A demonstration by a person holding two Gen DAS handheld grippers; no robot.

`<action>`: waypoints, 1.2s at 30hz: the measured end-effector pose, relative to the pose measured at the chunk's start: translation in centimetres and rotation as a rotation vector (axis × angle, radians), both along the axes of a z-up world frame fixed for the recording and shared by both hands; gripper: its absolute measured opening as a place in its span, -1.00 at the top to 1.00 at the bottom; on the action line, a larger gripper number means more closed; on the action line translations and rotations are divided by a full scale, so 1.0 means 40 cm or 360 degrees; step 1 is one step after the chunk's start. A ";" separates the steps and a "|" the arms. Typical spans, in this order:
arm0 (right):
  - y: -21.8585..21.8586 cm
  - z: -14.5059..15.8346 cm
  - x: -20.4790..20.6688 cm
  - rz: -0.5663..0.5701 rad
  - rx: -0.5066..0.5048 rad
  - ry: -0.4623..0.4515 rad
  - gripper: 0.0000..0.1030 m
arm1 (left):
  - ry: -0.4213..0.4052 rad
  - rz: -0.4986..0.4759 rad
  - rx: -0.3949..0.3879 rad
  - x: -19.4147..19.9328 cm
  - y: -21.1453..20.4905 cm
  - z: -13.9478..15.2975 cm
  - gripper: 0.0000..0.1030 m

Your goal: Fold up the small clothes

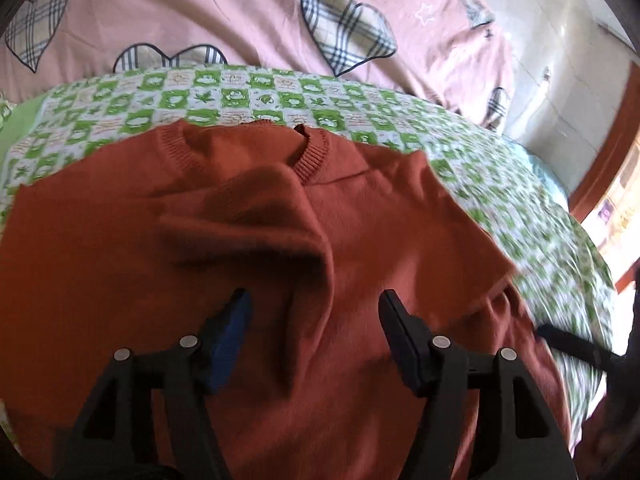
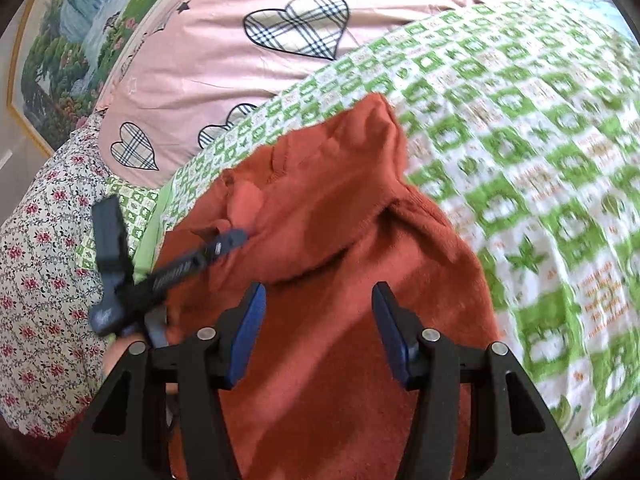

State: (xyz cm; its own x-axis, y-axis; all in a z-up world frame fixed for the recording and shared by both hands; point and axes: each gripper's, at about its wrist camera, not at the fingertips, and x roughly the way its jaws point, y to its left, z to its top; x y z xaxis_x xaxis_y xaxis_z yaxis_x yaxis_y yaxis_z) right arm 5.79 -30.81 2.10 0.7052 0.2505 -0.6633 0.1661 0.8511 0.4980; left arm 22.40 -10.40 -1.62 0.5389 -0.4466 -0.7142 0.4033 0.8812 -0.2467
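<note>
A small rust-orange knit sweater (image 1: pixel 248 216) lies on a green-and-white checked sheet (image 1: pixel 256 96), its ribbed collar (image 1: pixel 308 156) toward the far side. One part is folded over the body into a raised crease. My left gripper (image 1: pixel 314 300) hovers open just above the sweater's middle, holding nothing. In the right wrist view the sweater (image 2: pixel 340 248) lies bunched, and my right gripper (image 2: pixel 318 294) is open above it, empty. The left gripper (image 2: pixel 224 244) shows there at the left, over the sweater's far edge. The right gripper's finger (image 1: pixel 568 344) shows at the right edge of the left wrist view.
A pink quilt with plaid hearts (image 1: pixel 248 12) lies behind the checked sheet (image 2: pixel 520 160). A floral cloth (image 2: pixel 44 280) is at the left in the right wrist view, with a framed landscape picture (image 2: pixel 72 60) on the wall behind. Tiled floor (image 1: pixel 560 60) lies beyond the bed's right side.
</note>
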 end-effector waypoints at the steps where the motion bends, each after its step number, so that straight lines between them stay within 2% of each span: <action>1: 0.012 0.005 0.014 0.0018 -0.0009 -0.0007 -0.10 | 0.0005 -0.0018 0.0010 -0.026 0.023 0.006 -0.35; 4: 0.069 0.018 0.071 0.0108 -0.0061 -0.0025 -0.10 | -0.0014 -0.0011 0.0069 -0.089 0.101 0.012 -0.35; 6: 0.113 0.025 0.106 0.0173 -0.0123 -0.0035 -0.10 | -0.0030 0.0050 0.0132 -0.113 0.163 0.015 -0.35; 10: 0.243 0.051 0.204 0.0379 -0.0384 -0.0094 -0.10 | -0.0064 0.0300 0.0296 -0.125 0.318 0.018 -0.35; 14: 0.358 0.045 0.289 0.0577 -0.0641 -0.0141 -0.10 | -0.0009 0.0496 0.0411 -0.108 0.438 -0.011 -0.35; 16: 0.410 0.019 0.337 0.0678 -0.0745 -0.0124 -0.10 | 0.0014 0.0558 0.0416 -0.108 0.480 -0.027 -0.35; 20: 0.460 -0.055 0.414 0.0782 -0.0926 -0.0010 -0.10 | 0.0118 0.0610 0.0304 -0.094 0.530 -0.065 -0.35; 21: 0.461 -0.072 0.428 0.0791 -0.0949 0.0016 -0.04 | 0.0142 0.0611 0.0300 -0.084 0.529 -0.071 -0.35; 22: 0.454 -0.091 0.444 0.0763 -0.0975 0.0052 0.36 | 0.0135 0.0614 0.0317 -0.079 0.524 -0.070 -0.35; 23: 0.441 -0.097 0.452 0.0727 -0.0964 0.0082 0.63 | 0.0124 0.0614 0.0335 -0.073 0.518 -0.069 -0.35; 24: 0.412 -0.087 0.454 0.0664 -0.0888 0.0084 0.88 | 0.0124 0.0614 0.0358 -0.065 0.510 -0.066 -0.35; 26: 0.346 -0.034 0.430 0.0512 -0.0718 -0.0013 0.88 | 0.0117 0.0652 0.0386 -0.043 0.501 -0.057 -0.34; 28: 0.240 0.033 0.371 0.0286 -0.0509 -0.0146 0.89 | 0.0112 0.0721 0.0348 -0.031 0.506 -0.047 -0.31; 30: 0.138 0.056 0.314 0.0093 -0.0378 -0.0183 0.89 | 0.0131 0.0780 0.0291 -0.015 0.514 -0.047 -0.25; 34: 0.009 0.000 0.253 -0.0083 -0.0283 -0.0062 0.89 | 0.0181 0.0837 0.0267 -0.004 0.512 -0.058 -0.19; 36: -0.024 -0.041 0.226 -0.0116 -0.0209 -0.0003 0.89 | 0.0174 0.0836 0.0268 -0.008 0.495 -0.057 -0.07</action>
